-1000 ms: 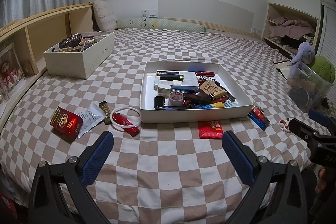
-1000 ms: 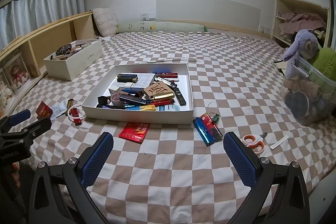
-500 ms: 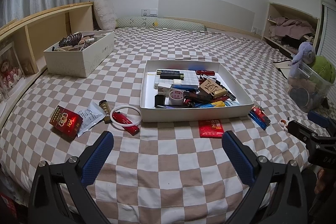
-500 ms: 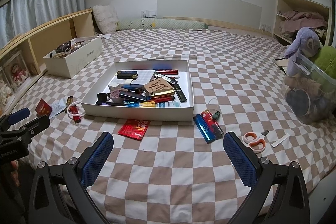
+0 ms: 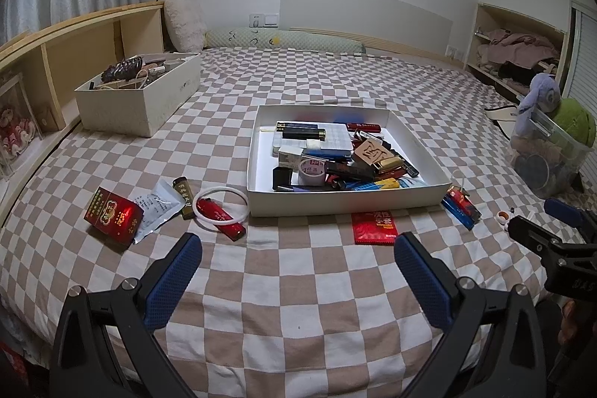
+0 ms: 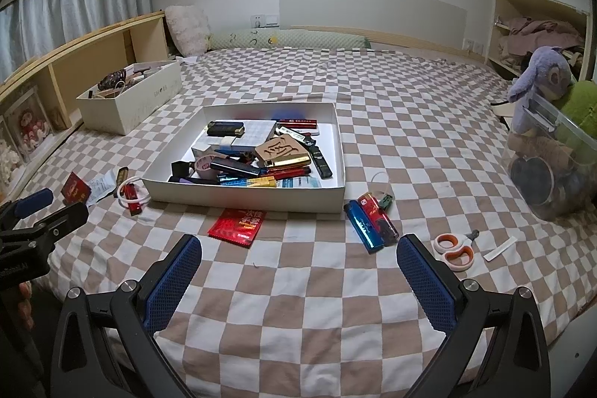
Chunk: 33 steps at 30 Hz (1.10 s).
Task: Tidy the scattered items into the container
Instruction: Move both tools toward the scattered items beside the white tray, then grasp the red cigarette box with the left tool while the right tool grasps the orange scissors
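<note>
Blue lighter [image 6: 362, 226] at your right gripper's [image 6: 298, 265] one o'clock runs eleven-to-five; both your grippers, left gripper [image 5: 297, 263] too, gape wide, empty.

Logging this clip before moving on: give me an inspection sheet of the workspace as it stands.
Surface: checkered bedspread.
Job's things: white tray holds many small items; red packet, blue lighter, scissors, red box, white ring lie outside.
Clutter: white box, clear bin with plush toys.
Grippers: left hand-held gripper and right hand-held gripper open, empty.
Cables: nothing seen.
Surroundings: curtain, shelves.
</note>
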Available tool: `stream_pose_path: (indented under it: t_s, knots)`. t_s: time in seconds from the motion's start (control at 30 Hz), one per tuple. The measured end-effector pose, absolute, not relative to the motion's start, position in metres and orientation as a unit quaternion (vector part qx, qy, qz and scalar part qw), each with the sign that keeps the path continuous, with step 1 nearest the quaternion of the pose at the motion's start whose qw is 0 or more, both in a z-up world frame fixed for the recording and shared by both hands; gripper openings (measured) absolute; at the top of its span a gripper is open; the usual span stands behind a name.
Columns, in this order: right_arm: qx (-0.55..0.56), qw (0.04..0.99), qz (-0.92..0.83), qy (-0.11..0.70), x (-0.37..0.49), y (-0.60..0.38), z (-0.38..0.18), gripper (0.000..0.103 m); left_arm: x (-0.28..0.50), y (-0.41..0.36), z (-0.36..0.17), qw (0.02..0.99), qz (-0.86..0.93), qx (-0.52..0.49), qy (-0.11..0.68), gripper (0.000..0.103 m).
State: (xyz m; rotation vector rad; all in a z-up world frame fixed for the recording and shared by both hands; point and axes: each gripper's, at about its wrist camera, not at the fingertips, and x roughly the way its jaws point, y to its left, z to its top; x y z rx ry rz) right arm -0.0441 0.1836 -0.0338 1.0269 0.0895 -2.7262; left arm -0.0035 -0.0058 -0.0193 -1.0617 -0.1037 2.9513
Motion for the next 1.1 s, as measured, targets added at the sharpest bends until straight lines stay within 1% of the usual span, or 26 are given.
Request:
stream_pose_path:
  t_s: [0.23,0.47,0.63,0.87,1.1]
  knots:
    - [0.36,0.117,-0.925,0.032,-0.048,0.181,-0.042,0.103,-0.009,-0.007,-0.025,0.002,0.938,-0.346,-0.038,0.103]
    - [0.368,0.125,-0.92,0.045,-0.052,0.177,-0.057,0.103,-0.02,-0.009,-0.046,0.004,0.926,-0.375,-0.045,0.103]
    - [0.385,0.13,-0.913,0.034,-0.056,0.179,-0.074,0.103,-0.024,-0.016,-0.064,-0.002,0.918,-0.393,-0.048,0.103]
    - [0.404,0.129,-0.906,0.012,-0.061,0.186,-0.098,0.103,-0.029,-0.039,-0.08,-0.026,0.913,-0.403,-0.05,0.103]
    - [0.402,0.112,-0.909,-0.023,-0.067,0.203,-0.112,0.103,-0.043,-0.089,-0.083,-0.095,0.914,-0.391,-0.056,0.103]
